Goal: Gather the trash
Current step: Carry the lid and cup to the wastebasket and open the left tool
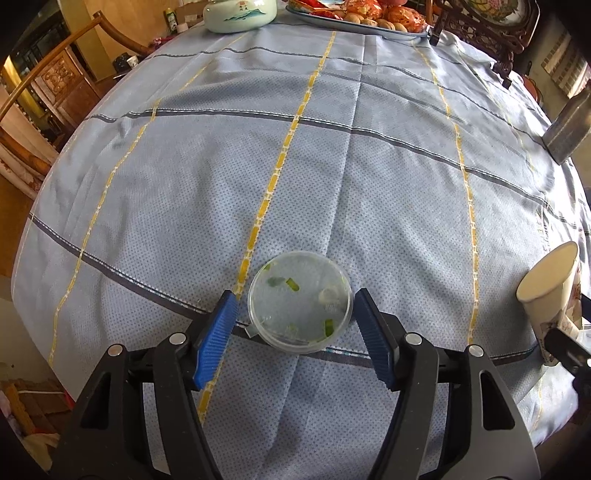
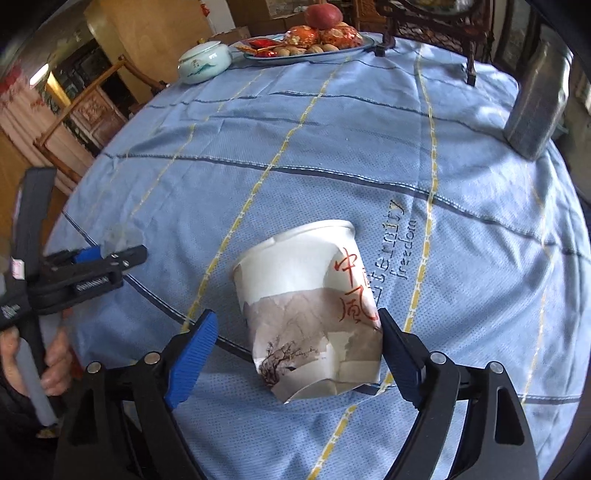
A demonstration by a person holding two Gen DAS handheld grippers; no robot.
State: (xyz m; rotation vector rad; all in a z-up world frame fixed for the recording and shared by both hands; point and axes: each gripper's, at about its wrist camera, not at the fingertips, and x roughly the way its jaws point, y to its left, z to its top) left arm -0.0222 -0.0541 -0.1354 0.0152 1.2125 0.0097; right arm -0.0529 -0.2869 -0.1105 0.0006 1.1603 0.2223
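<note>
A round clear plastic tub with green food scraps stands on the blue checked tablecloth. My left gripper is open around it, each blue pad a little off the tub's wall. A crumpled paper cup with red characters and an ink landscape lies tilted between the fingers of my right gripper. That gripper is open: the right finger rests against the cup and the left pad stands clear of it. The cup also shows at the right edge of the left wrist view.
At the table's far side stand a pale green lidded jar, a platter of snacks and fruit and a dark carved wooden stand. A grey metal box sits far right. A wooden chair is beyond the left edge. A hand holds the left gripper.
</note>
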